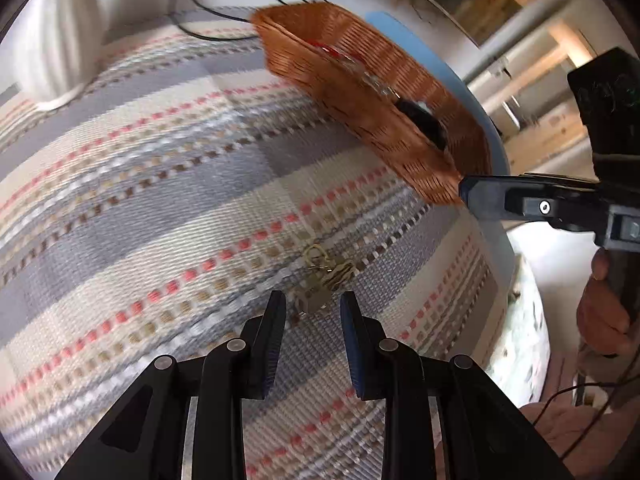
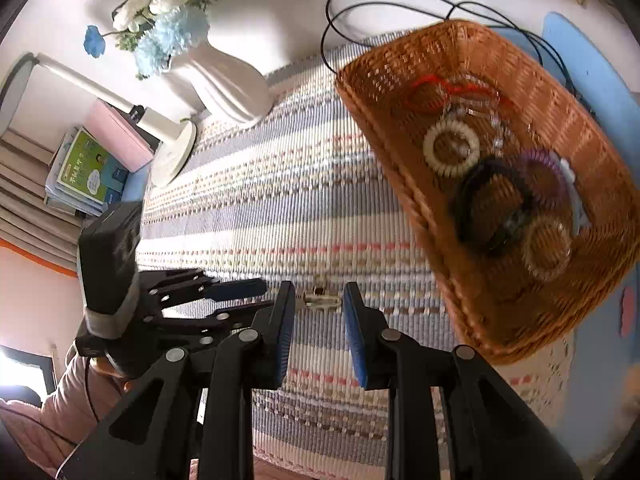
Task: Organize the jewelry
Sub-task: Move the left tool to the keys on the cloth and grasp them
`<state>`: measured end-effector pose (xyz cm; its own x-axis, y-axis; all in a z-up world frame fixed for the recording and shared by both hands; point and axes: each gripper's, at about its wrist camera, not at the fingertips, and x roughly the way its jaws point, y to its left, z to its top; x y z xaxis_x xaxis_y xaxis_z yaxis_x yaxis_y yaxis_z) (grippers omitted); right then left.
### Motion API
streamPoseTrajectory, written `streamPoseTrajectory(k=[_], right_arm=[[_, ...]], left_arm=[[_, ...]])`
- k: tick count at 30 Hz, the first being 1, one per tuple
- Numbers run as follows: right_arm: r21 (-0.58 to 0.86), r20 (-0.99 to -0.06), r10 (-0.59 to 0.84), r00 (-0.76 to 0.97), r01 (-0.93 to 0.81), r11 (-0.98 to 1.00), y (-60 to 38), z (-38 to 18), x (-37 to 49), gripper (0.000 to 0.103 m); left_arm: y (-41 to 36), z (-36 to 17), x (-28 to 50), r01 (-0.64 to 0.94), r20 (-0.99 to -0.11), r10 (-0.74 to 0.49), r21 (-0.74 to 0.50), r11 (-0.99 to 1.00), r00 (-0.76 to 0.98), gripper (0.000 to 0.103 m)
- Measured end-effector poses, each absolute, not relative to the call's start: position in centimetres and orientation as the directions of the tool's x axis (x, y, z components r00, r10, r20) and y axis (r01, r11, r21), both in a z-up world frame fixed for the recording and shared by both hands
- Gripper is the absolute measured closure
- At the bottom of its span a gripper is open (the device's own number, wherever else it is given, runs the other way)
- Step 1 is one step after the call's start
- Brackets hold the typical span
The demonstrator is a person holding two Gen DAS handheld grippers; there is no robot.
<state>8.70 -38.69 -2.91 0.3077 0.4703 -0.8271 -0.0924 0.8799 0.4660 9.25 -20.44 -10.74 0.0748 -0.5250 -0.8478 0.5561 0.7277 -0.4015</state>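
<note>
A small gold hair clip (image 1: 320, 280) lies on the striped woven mat (image 1: 160, 184). It also shows in the right wrist view (image 2: 320, 299). My left gripper (image 1: 313, 300) is open, its fingertips on either side of the clip's near end. My right gripper (image 2: 319, 294) is open too, just short of the clip. A wicker basket (image 2: 400, 160) at the right holds several hair ties and bracelets, among them a cream coil tie (image 2: 451, 148) and a black tie (image 2: 494, 208). The basket (image 1: 360, 92) shows in the left wrist view, with my right gripper's finger (image 1: 488, 196) by its near corner.
A white vase (image 2: 224, 80) with blue and white flowers stands at the mat's far left corner. A white desk lamp base (image 2: 174, 152) is beside it. Black cables (image 2: 360, 4) run behind the basket. Books (image 2: 86, 172) are stacked beyond the table's left edge.
</note>
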Motion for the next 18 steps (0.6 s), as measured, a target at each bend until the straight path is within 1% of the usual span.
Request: streamPoseTrajectory(k=[6,9,15,18], right_arm=[[0.468,-0.834,0.463,0.3,-0.058,0.882,-39.1,-3.9,7.8,0.075],[0.471,-0.836,0.463,0.294,-0.047,0.881,-39.3,-4.2,7.5,0.075],[0.48,-0.838,0.471,0.276,-0.041,0.877,-39.3,-5.1,7.4,0.075],[0.482,-0.837,0.479,0.266,-0.056,0.874,-39.0,-5.3,7.6,0.075]], left_arm=[[-22.1,-12.5,9.6,0.577,-0.844,-0.535,-0.418,0.702,0.039,0.074],[-22.7,-12.5,8.9,0.601,-0.841,-0.541,-0.416,0.682,0.032,0.074],[-23.4,-12.6,7.9,0.599,-0.862,-0.503,-0.367,0.712,0.07,0.074],[-24.4,-12.5,7.1,0.613,-0.878,-0.464,-0.303,0.729,0.117,0.074]])
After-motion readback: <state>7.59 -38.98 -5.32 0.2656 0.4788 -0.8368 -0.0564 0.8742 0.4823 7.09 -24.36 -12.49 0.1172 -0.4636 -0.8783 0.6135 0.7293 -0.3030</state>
